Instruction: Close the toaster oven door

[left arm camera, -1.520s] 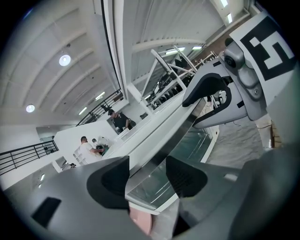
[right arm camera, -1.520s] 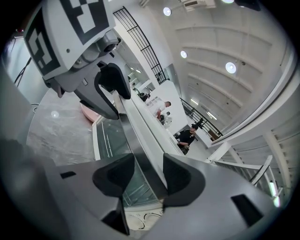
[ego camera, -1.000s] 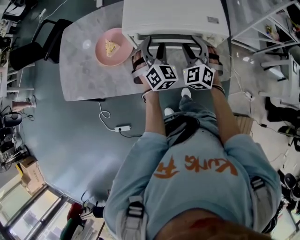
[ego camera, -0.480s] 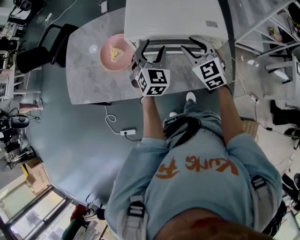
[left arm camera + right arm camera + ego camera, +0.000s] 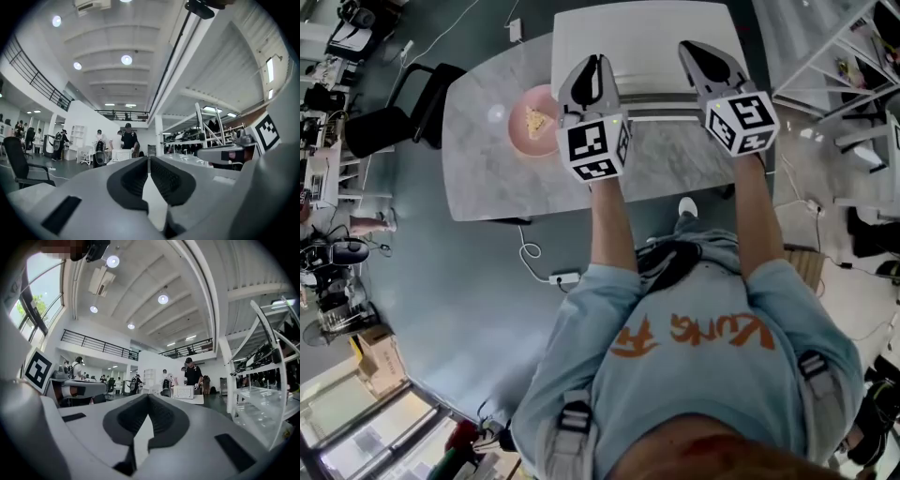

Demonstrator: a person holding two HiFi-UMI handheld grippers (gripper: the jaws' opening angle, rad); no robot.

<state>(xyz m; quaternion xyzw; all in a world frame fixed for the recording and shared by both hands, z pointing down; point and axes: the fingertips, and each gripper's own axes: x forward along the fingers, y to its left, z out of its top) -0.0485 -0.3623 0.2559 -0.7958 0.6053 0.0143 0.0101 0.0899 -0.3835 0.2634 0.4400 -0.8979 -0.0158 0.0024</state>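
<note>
The white toaster oven (image 5: 647, 37) stands at the far side of the marble table (image 5: 487, 173). From above, only a narrow strip with the handle bar (image 5: 661, 97) shows along its front; the door looks upright against the body. My left gripper (image 5: 592, 64) hovers over the oven's front left. Its jaws have just been closing, the tips meet, and nothing is between them. My right gripper (image 5: 697, 49) is over the front right, shut and empty. In the left gripper view (image 5: 148, 161) and the right gripper view (image 5: 148, 399) the pads touch, and the oven is out of sight.
A pink plate (image 5: 517, 131) with a slice of food sits left of the oven. A black chair (image 5: 398, 98) stands at the table's left end. A power strip (image 5: 565, 277) lies on the floor. Metal shelving (image 5: 839, 56) is at the right. People stand far off in the hall.
Both grippers have risen from the handle at the oven's front to above its top and rolled. Their jaws, wide apart before, are now together. The handle strip sits closer against the oven.
</note>
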